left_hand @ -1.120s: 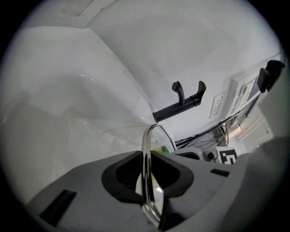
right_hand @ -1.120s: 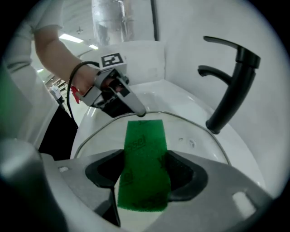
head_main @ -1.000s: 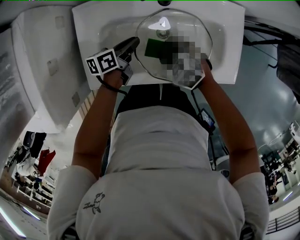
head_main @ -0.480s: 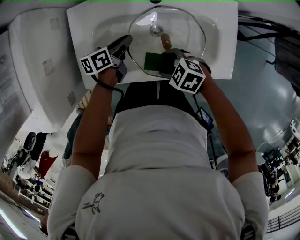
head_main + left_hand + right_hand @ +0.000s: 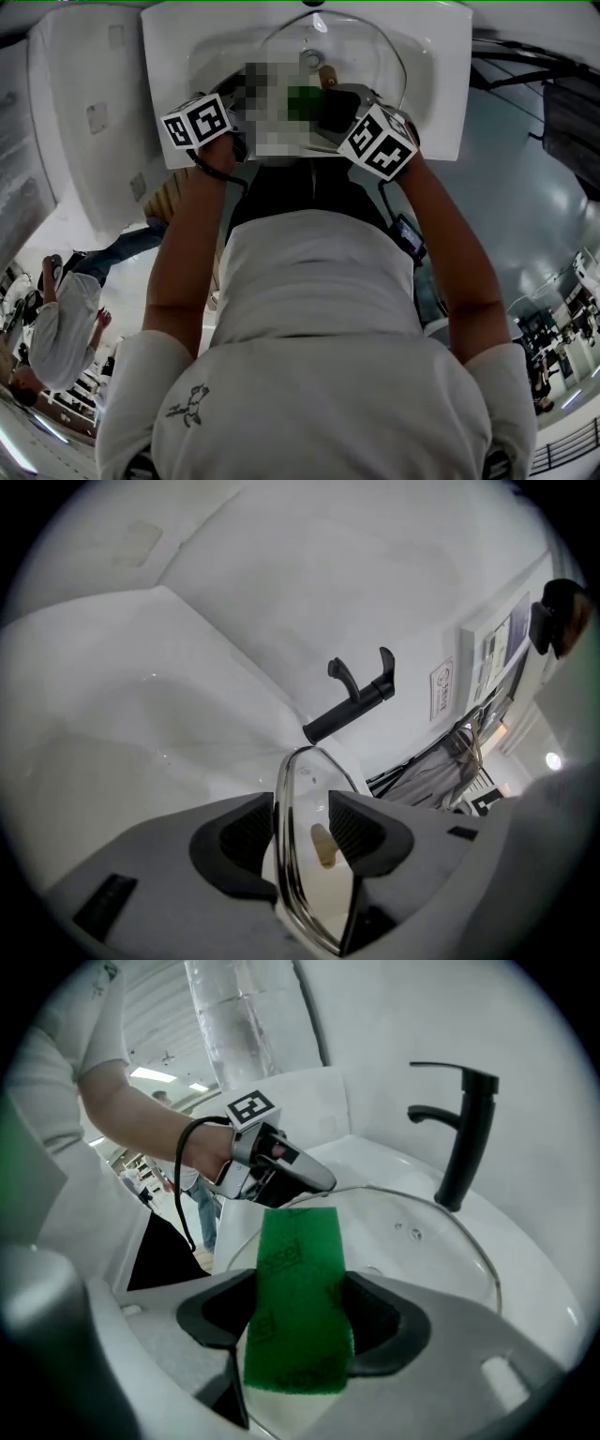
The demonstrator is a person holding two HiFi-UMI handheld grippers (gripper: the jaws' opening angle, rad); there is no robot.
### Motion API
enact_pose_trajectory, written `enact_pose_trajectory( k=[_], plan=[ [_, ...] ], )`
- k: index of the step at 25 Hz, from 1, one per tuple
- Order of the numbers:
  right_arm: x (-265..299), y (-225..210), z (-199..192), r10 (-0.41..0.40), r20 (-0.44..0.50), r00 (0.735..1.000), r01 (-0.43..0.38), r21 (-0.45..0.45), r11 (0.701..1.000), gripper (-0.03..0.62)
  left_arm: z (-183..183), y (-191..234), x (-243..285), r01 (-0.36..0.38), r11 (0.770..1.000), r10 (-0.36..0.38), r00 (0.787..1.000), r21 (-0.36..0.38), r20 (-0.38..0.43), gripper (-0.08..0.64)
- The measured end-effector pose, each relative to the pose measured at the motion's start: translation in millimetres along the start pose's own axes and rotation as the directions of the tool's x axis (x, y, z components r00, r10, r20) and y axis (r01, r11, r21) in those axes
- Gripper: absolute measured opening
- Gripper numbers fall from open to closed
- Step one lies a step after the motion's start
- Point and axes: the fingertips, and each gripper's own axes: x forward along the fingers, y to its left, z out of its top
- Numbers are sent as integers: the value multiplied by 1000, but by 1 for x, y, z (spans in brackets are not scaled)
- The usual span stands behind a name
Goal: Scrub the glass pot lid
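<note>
The glass pot lid point(image 5: 422, 1241) with a steel rim is over the white sink point(image 5: 441, 84), and its tan knob point(image 5: 328, 75) shows. In the left gripper view the lid point(image 5: 300, 780) stands edge-on between the jaws of my left gripper point(image 5: 300, 832). Those jaws are opening: the rim lies by the left pad and there is a gap to the right pad. My right gripper point(image 5: 300, 1321) is shut on a green scouring pad point(image 5: 298, 1297), which it holds against the lid's near part. In the head view a mosaic patch hides the left jaws.
A black faucet point(image 5: 464, 1138) stands at the back of the sink, beyond the lid. White walls close in the sink on the left. The person's body and arms fill the lower head view. Another person stands far below at the left point(image 5: 66, 309).
The right gripper with the green pad has moved further onto the lid, toward the knob. The lid and the left gripper have shifted slightly in the view.
</note>
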Motion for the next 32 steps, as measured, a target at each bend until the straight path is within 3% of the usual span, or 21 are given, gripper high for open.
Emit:
enact_pose_trajectory(
  k=[5,10,14,18,22,28,32],
  plan=[
    [-9,-10,4,-72,26,997,72,11,997,295,5,-2,-11,-34,999,32,999,42,41,235],
    [-26,-24,15,-145,97,985,139,68,988,296,8,-8,-26,-30,998,25,996,56,81,241],
    [-50,-33,28,-201,183,962,184,109,977,296,16,-26,-41,-46,991,32,994,127,108,241],
    [-88,-34,42,-251,263,932,227,118,967,296,24,-72,-55,-8,973,-18,994,230,109,233],
    [-139,-26,60,-284,354,891,256,125,959,296,38,-135,-79,18,939,-77,984,342,160,124],
    [-224,-11,81,-331,494,804,308,130,942,296,49,-234,-116,11,868,-151,958,496,244,3],
    [-275,4,85,-340,559,756,326,128,937,296,46,-293,-139,6,829,-197,939,560,282,-2]
  ],
)
